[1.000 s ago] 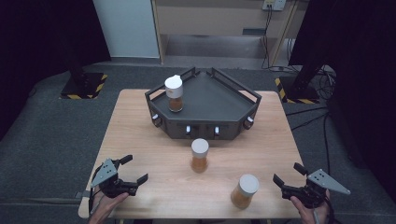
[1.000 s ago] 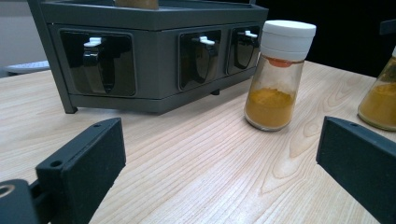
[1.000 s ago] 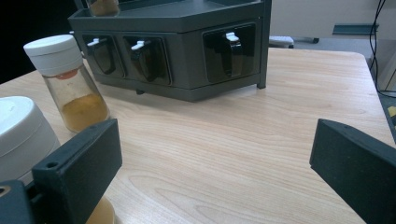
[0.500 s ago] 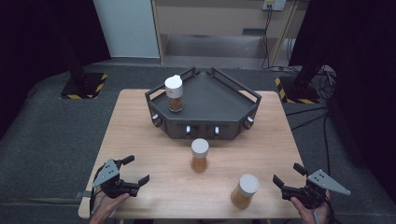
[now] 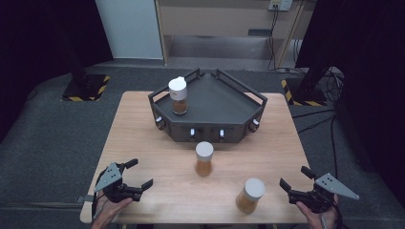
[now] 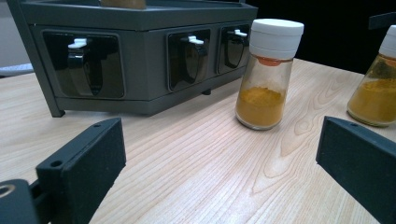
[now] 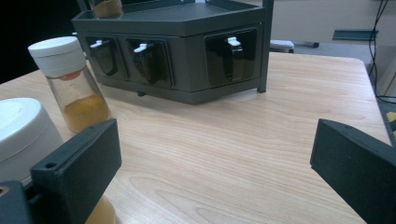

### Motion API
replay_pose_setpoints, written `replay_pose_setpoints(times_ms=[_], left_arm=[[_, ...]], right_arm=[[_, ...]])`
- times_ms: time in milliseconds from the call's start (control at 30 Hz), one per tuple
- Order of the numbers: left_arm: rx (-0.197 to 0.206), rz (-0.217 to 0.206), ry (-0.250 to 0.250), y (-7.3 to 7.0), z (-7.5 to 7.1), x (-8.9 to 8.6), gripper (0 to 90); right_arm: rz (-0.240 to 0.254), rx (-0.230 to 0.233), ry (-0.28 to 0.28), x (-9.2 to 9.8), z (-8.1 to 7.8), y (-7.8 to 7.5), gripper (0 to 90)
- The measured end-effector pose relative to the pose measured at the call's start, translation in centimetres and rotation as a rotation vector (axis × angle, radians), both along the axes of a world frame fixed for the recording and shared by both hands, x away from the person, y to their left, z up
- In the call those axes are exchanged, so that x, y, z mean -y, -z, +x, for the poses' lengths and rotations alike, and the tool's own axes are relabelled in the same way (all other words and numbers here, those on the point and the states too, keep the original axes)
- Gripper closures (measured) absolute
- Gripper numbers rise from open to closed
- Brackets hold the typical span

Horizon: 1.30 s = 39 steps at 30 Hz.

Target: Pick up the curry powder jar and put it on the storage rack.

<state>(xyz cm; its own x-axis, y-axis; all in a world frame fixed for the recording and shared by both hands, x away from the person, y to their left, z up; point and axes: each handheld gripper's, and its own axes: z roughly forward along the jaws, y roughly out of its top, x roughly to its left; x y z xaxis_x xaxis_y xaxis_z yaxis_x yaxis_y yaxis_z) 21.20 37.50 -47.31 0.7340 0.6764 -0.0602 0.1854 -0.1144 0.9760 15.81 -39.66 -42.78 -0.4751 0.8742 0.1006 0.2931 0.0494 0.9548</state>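
Note:
Three white-capped spice jars of orange powder are in view. One jar (image 5: 178, 95) stands on the dark grey rack (image 5: 224, 102) at its left side. A second jar (image 5: 204, 158) (image 6: 268, 74) (image 7: 74, 84) stands on the table just in front of the rack. The third jar (image 5: 250, 195) (image 6: 378, 86) (image 7: 23, 135) stands near the front edge, right of centre. My left gripper (image 5: 139, 173) (image 6: 219, 158) rests open at the front left corner, with nothing between its jaws. My right gripper (image 5: 296, 178) (image 7: 215, 158) sits open at the front right, just right of the third jar.
The rack has several hooks (image 6: 81, 65) on its front face. The wooden table (image 5: 143, 138) stands on grey carpet. Dark stands with yellow-black striped bases (image 5: 86, 86) flank the table's far corners.

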Motion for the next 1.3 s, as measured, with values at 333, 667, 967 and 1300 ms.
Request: replay_pose_setpoints(times_ms=[333, 667, 967, 1300], left_arm=[[-0.008, 0.000, 0.008, 0.0, 0.2, 0.1, 0.2], [-0.011, 0.002, 0.000, 0.1, 0.2, 0.0, 0.2], [-0.016, 0.004, 0.000, 0.1, 0.2, 0.0, 0.1], [-0.014, 0.004, -0.002, 0.1, 0.2, 0.0, 0.2]], right_arm=[[0.009, 0.010, -0.055, 0.2, 0.9, -1.7, 3.0], [0.013, 0.034, -0.171, -0.6, 3.6, -4.3, 3.8], [-0.008, 0.040, -0.272, -2.4, 6.2, -6.1, 4.3], [-0.025, 0.022, -0.345, -4.9, 9.2, -7.2, 4.9]])
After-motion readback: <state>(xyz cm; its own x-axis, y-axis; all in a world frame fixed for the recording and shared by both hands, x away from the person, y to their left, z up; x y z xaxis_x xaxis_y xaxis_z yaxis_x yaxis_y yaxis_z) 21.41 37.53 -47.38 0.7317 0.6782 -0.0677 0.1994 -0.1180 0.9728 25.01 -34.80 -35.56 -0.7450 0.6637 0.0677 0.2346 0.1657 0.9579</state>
